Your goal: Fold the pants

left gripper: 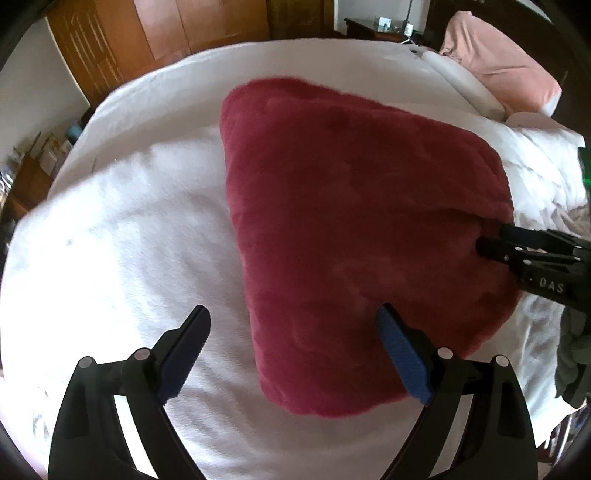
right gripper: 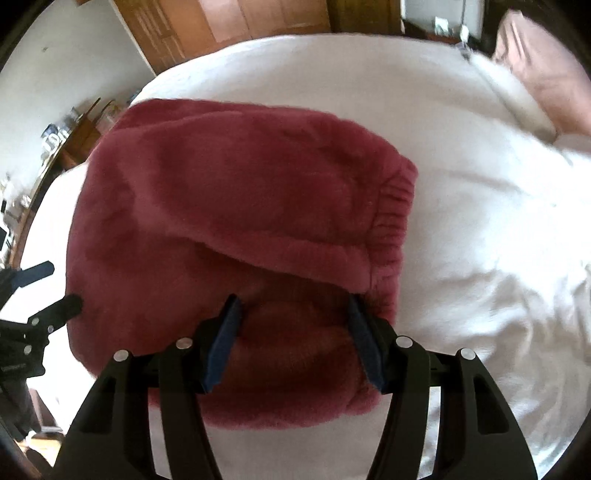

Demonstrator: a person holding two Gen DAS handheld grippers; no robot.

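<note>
Dark red fleece pants [left gripper: 351, 192] lie folded in a thick bundle on the white bed [left gripper: 122, 229]. Their elastic waistband [right gripper: 391, 210] shows on the right in the right wrist view. My left gripper [left gripper: 291, 314] is open and low over the bundle's near left edge, with one finger over the sheet and the other over the fleece. It also appears at the left edge of the other view as the left gripper [right gripper: 55, 288]. My right gripper [right gripper: 293, 302] holds a thick fold of the pants [right gripper: 229, 192] between its blue pads, and an upper layer drapes over the fingertips. The right gripper [left gripper: 493, 238] digs into the bundle's right corner.
A pink pillow [left gripper: 498, 66] lies at the bed's far right corner, with rumpled white bedding [left gripper: 535, 177] below it. A wooden wardrobe [left gripper: 147, 33] stands behind the bed, and a cluttered shelf [right gripper: 74, 129] on the left. A grey-green garment [left gripper: 572, 362] hangs at the right edge.
</note>
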